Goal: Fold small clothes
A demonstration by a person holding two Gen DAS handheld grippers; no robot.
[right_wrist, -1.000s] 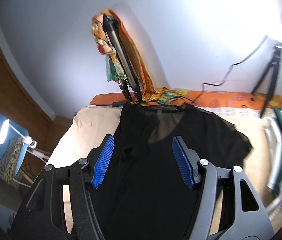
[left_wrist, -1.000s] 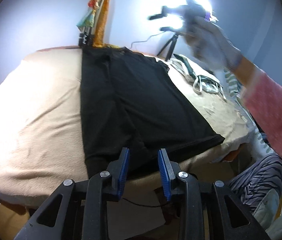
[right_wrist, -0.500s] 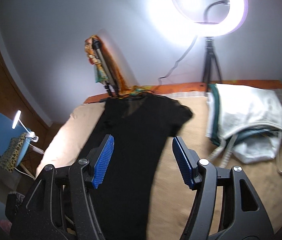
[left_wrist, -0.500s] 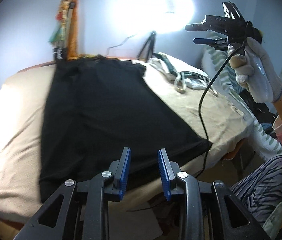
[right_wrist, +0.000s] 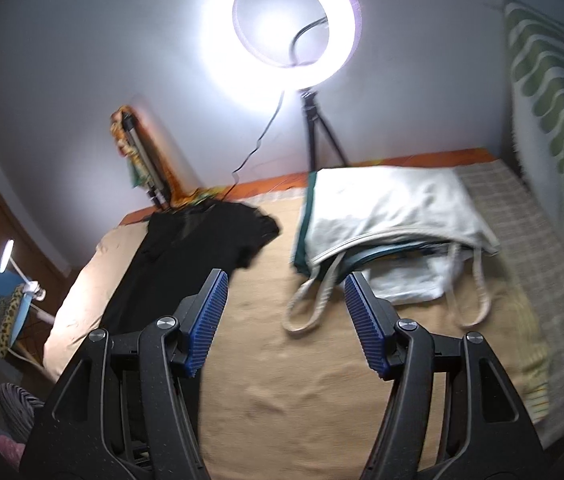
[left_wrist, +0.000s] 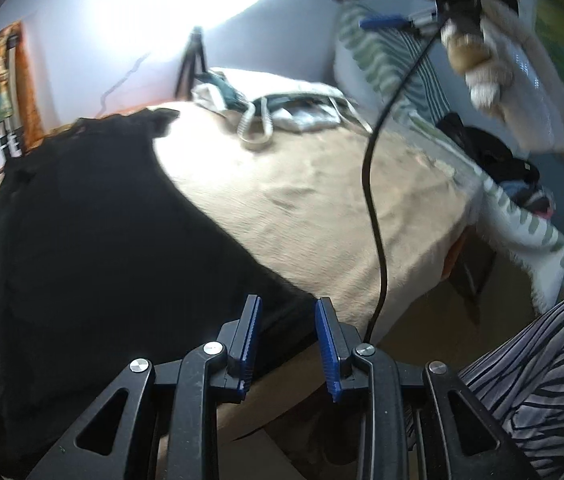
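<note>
The black garment (left_wrist: 94,240) lies spread flat on the left part of the bed (left_wrist: 322,208), which has a beige cover. The left gripper (left_wrist: 287,344) hovers over the garment's near corner, jaws slightly apart and empty. The right gripper (right_wrist: 285,320) hovers above bare cover, jaws wide apart, empty, near a white tote bag (right_wrist: 386,208).

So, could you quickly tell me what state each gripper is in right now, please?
Left gripper: open, narrow gap, nothing between the fingers, above the black garment's near edge.
Right gripper: open wide, empty.
</note>
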